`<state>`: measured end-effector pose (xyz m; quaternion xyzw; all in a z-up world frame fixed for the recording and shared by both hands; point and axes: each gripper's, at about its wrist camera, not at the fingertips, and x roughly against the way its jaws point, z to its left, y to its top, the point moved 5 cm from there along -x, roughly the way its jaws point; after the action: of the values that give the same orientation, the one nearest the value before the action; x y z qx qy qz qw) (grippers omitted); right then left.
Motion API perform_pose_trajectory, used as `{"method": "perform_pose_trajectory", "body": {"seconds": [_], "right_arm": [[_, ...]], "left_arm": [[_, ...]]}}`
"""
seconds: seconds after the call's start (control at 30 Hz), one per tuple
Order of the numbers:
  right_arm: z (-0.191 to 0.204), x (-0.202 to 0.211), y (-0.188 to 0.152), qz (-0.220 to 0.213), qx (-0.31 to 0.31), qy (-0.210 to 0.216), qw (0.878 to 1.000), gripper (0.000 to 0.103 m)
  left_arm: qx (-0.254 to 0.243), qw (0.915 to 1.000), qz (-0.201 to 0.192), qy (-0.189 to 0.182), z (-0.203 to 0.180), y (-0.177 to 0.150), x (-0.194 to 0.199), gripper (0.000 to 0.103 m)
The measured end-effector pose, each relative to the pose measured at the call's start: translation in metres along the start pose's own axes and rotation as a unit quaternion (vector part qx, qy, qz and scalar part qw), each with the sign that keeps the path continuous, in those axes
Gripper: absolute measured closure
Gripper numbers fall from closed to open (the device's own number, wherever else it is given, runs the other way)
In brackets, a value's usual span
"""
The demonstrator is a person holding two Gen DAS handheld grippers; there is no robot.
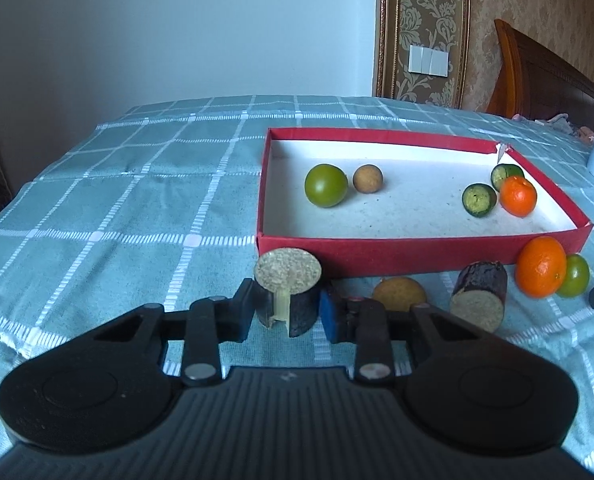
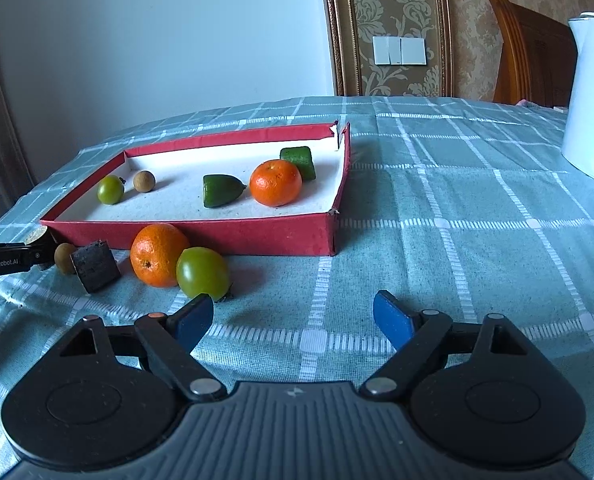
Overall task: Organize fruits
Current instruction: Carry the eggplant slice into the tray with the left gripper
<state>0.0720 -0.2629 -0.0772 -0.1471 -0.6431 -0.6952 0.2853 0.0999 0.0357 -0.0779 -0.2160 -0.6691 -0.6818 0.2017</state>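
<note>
Dark-skinned cut cylinder (image 1: 287, 300) pinched upright between left gripper (image 1: 285, 314) fingers, long axis vertical, pale grainy cut face up, a notch cut down its near side showing pale flesh. Sits just in front of the red box (image 1: 397, 254) near wall, over the checked teal cloth (image 1: 117, 200) on the surface. Contact with the cloth: cannot tell.

Second dark cylinder (image 1: 481, 294) lying tilted on the cloth, cut face toward the left camera, long axis running away toward the box. Brown round fruit (image 1: 399, 294) between the two cylinders. Orange (image 1: 541, 266) and green tomato (image 1: 575, 275) touching each other, just right of the lying cylinder, outside the box.

Inside box: green tomato (image 1: 325, 185) beside small brown ball (image 1: 367, 178) at left; two green cut pieces (image 1: 479, 200) (image 1: 505, 174) and an orange (image 1: 518, 196) clustered at right corner. Nearer green piece tapered, long axis crosswise in the right view.

Right gripper (image 2: 293, 318) fingers spread wide, holding nothing, low over cloth, left finger tip close to the outside green tomato.

White kettle (image 2: 593, 96) at far right.
</note>
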Motion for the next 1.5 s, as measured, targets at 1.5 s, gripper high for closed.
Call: {"method": "perform_pose_trajectory", "body": {"seconds": [1.5], "right_arm": [[-0.001,0.001,0.000,-0.001,-0.002,0.002,1.000,0.016]], "left_arm": [[-0.008,0.9997,0.013,-0.018,-0.019,0.050,-0.048,0.073]]}}
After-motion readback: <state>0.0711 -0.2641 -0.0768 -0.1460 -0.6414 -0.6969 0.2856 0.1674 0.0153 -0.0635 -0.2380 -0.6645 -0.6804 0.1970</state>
